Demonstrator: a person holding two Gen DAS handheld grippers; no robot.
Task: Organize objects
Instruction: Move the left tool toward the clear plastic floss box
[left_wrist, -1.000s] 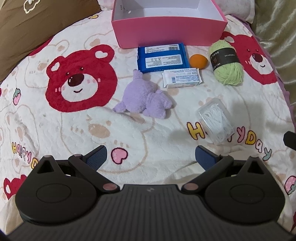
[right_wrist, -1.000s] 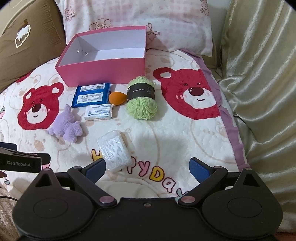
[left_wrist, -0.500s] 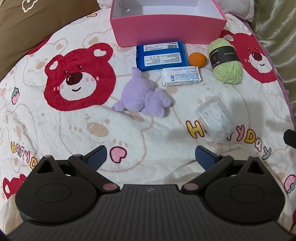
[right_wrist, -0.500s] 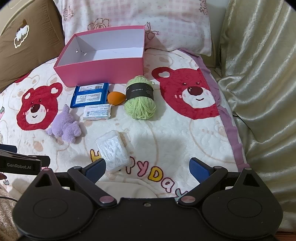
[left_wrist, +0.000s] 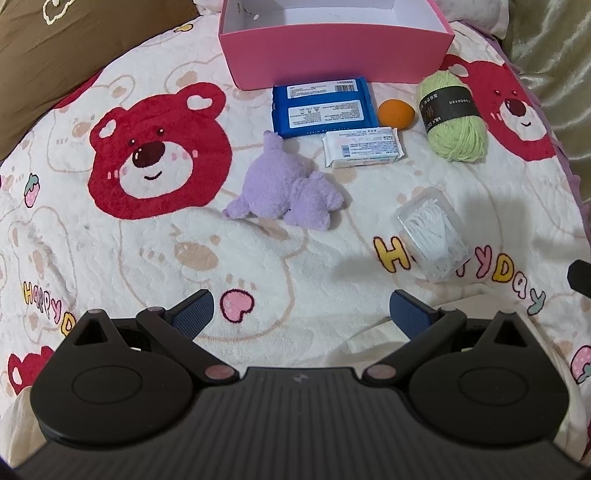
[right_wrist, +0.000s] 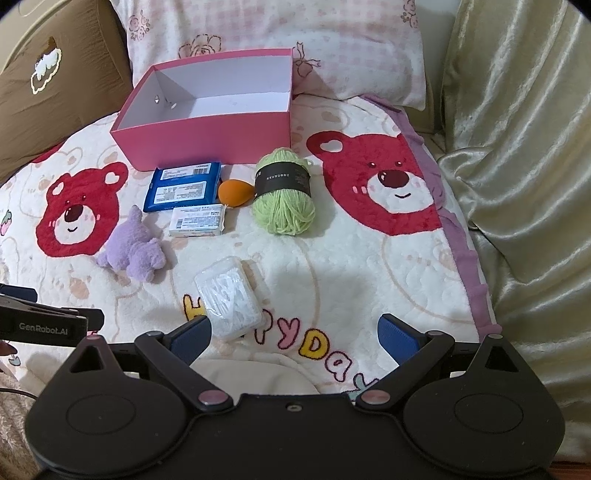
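Note:
An empty pink box stands at the far side of the bear blanket. In front of it lie a blue packet, an orange egg-shaped sponge, a green yarn ball, a white wipes packet, a purple plush toy and a clear box of white picks. My left gripper is open and empty, short of the plush. My right gripper is open and empty, its left finger beside the clear box.
A brown pillow lies at the back left and a pink checked pillow behind the box. A shiny cream curtain hangs along the right edge of the bed. The left gripper's body shows at the right view's left edge.
Both grippers have drifted slightly toward the objects; the items sit a little lower and nearer in both views. Nothing was grasped or moved.

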